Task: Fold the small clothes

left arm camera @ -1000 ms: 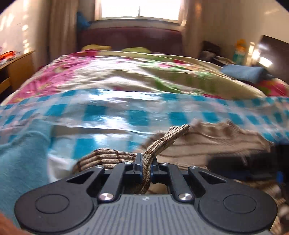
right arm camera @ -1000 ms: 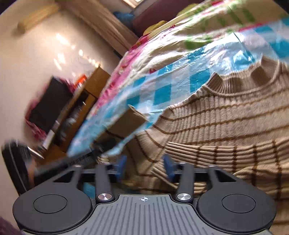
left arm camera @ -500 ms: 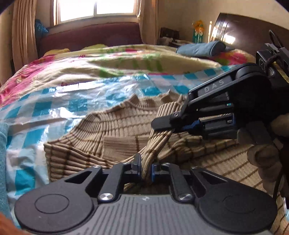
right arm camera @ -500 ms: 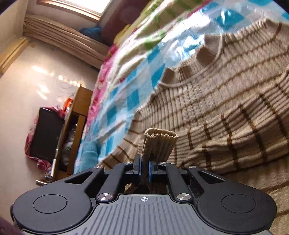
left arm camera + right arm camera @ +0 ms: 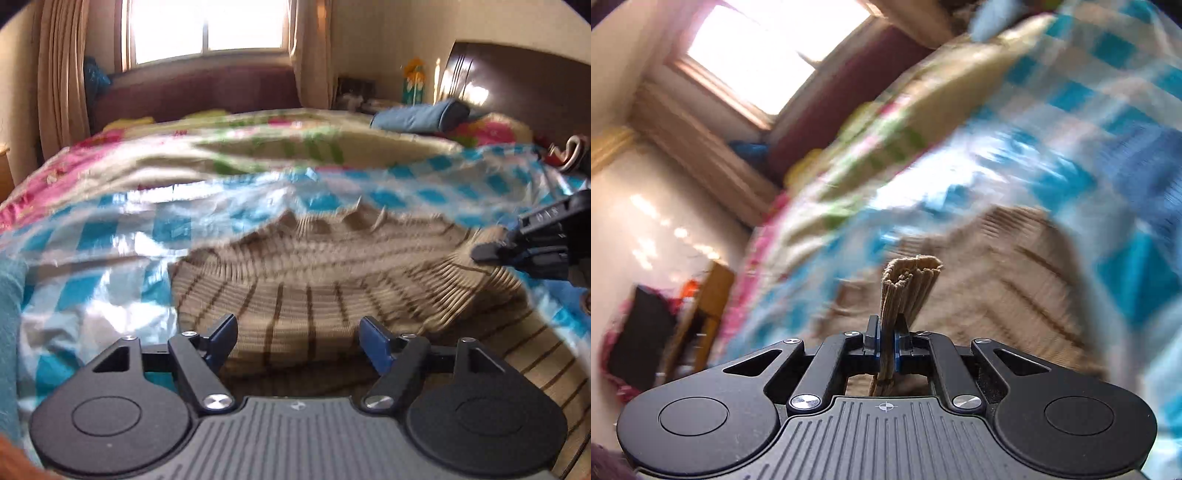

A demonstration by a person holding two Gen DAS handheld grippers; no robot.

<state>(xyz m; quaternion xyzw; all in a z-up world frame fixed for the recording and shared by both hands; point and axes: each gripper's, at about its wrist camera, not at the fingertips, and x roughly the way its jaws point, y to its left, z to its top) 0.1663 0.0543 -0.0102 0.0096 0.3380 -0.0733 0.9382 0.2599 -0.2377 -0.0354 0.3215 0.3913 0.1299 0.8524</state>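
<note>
A tan ribbed sweater with thin brown stripes [image 5: 314, 273] lies on the blue-and-white checked sheet [image 5: 110, 236] on the bed. My left gripper [image 5: 298, 338] is open and empty, just above the sweater's near folded part. My right gripper [image 5: 886, 341] is shut on the sweater's cuff [image 5: 908, 280], which sticks up between the jaws. The right gripper also shows in the left wrist view [image 5: 524, 247] at the sweater's right side, holding the sleeve. The sweater's body lies beyond in the right wrist view [image 5: 1015, 280], blurred.
A teal cloth [image 5: 9, 332] lies at the left edge. A floral blanket [image 5: 221, 147] covers the far bed, with a blue pillow [image 5: 417, 118] by the dark headboard [image 5: 517, 85]. A wooden cabinet [image 5: 709, 302] stands beside the bed.
My left gripper has let go of the sweater sleeve and opened wide. My right gripper, still shut on the cuff, has carried it to the right across the sweater.
</note>
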